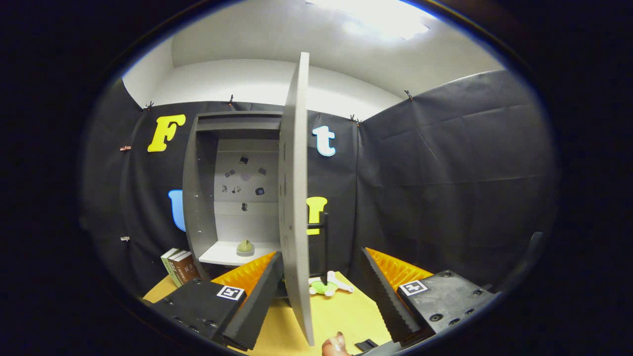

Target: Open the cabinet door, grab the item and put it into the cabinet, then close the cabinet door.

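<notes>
On the yellow table (pixel 341 311) we see the grey cabinet (pixel 198 198), its flat grey door (pixel 296 207) swung edge-on between our open jaws, which grip nothing. A small green item (pixel 245 247) sits on the cabinet's white shelf (pixel 222 254).

Grey cabinet door (pixel 295 198) stands open edge-on; small green item (pixel 245 247) sits inside cabinet (pixel 198 198).

Staged test booth, not lived-in room. Black cloth walls (pixel 445 163) clipped up under plain white wall and ceiling, bright ceiling light (pixel 381 17) overhead. Small grey cabinet (pixel 198 198) on yellow bench (pixel 341 311), door (pixel 295 198) swung wide, small markers stuck on back panel. Few books (pixel 179 267) propped beside cabinet, soft toy (pixel 327 287) on bench: household props, lab setup.
</notes>
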The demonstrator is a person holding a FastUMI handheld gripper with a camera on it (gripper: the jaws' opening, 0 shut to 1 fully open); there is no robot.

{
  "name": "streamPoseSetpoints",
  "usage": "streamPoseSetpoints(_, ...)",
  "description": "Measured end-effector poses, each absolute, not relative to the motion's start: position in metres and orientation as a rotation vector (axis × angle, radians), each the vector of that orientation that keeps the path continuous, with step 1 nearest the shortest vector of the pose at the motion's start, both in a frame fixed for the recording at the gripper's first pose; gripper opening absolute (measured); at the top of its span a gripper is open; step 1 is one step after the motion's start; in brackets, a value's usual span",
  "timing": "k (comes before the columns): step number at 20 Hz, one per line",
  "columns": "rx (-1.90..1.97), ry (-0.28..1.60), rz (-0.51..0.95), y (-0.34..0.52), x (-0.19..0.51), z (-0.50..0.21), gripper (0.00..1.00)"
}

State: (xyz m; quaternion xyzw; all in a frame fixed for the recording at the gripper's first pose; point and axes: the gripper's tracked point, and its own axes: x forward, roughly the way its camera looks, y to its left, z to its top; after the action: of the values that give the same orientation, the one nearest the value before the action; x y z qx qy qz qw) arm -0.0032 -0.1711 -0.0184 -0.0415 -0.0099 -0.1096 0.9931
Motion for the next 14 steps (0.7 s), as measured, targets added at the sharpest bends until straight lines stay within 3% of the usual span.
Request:
streamPoseSetpoints(8,-0.022,0.003,-0.086,-0.200,0.039,-0.024,0.98)
streamPoseSetpoints(14,-0.012,0.014,-0.069,-0.192,0.052,-0.028,0.96)
